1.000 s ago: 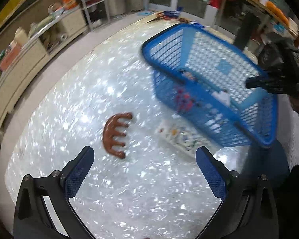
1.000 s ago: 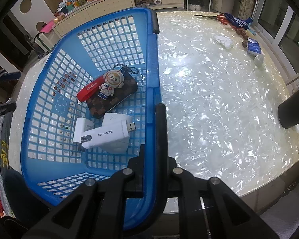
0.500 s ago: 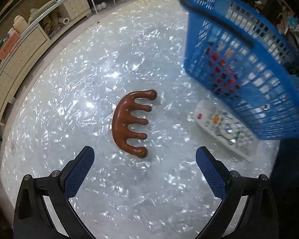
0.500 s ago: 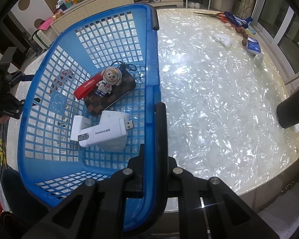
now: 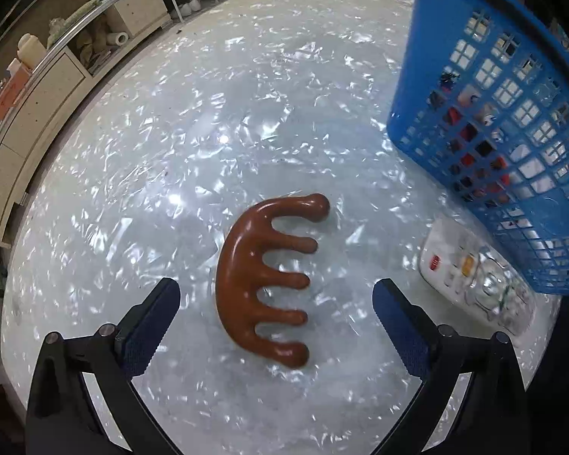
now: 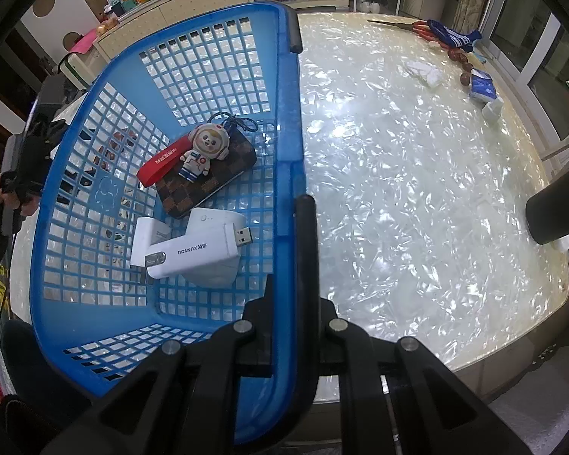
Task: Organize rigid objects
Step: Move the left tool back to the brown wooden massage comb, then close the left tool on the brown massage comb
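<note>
Meanwhile, low centre of frame, the left gripper [image 5: 276,309] gapes above a brown wooden massage comb [image 5: 263,278]; the right gripper [image 6: 290,265] clamps the blue basket [image 6: 284,113] rim

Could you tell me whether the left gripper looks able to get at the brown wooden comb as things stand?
Probably yes: the left gripper is open, and the brown wooden comb lies flat on bare table between its fingers, clear of the remote control and blue basket.

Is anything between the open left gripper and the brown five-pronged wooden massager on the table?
Nothing visible. The left gripper is open above the brown five-pronged wooden massager, which lies alone on the pearly white table; the white remote control sits off to the side.
</note>
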Available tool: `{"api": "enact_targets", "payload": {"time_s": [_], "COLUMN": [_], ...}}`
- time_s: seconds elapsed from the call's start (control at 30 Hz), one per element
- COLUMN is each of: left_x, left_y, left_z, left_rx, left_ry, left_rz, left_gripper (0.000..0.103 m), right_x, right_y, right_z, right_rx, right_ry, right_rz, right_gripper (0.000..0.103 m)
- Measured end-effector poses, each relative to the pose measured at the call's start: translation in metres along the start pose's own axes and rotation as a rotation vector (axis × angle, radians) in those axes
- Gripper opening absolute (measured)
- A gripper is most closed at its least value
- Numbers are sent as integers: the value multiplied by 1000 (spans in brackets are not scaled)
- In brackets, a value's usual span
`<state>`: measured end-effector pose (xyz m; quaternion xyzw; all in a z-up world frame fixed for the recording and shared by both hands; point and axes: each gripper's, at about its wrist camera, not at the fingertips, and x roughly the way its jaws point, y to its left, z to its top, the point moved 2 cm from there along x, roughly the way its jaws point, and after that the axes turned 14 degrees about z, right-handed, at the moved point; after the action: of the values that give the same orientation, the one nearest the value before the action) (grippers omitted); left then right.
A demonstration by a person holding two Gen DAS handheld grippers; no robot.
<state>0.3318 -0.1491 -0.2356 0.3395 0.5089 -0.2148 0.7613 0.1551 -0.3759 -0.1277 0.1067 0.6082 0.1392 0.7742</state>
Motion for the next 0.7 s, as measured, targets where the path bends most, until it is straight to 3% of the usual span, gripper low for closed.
{"api": "enact_targets", "payload": {"time_s": [0.17, 0.4, 0.5, 0.57, 0.7], "left_x": [15, 26, 22, 18, 14], "left_y": [1, 14, 20, 23, 23], "left_z": [7, 8, 5, 5, 0], "left_rx": [13, -36, -50, -54, -52], "left_ry": [6, -11, -33, -40, -53], "left_rz": [-1, -91, -93, -97, -94], "left_gripper": [100, 96, 79, 59, 56], "right_x": [1, 7, 7, 7, 6], "right_y": [0, -3, -3, -2, -1], "right_z": [1, 3, 3, 3, 2], "right_rx": [-2, 4, 5, 4, 6], "right_ry": [1, 3, 2, 2, -1], "right_rz": [0, 9, 10, 7, 8], "right_gripper": [10, 10, 10, 10, 10]}}
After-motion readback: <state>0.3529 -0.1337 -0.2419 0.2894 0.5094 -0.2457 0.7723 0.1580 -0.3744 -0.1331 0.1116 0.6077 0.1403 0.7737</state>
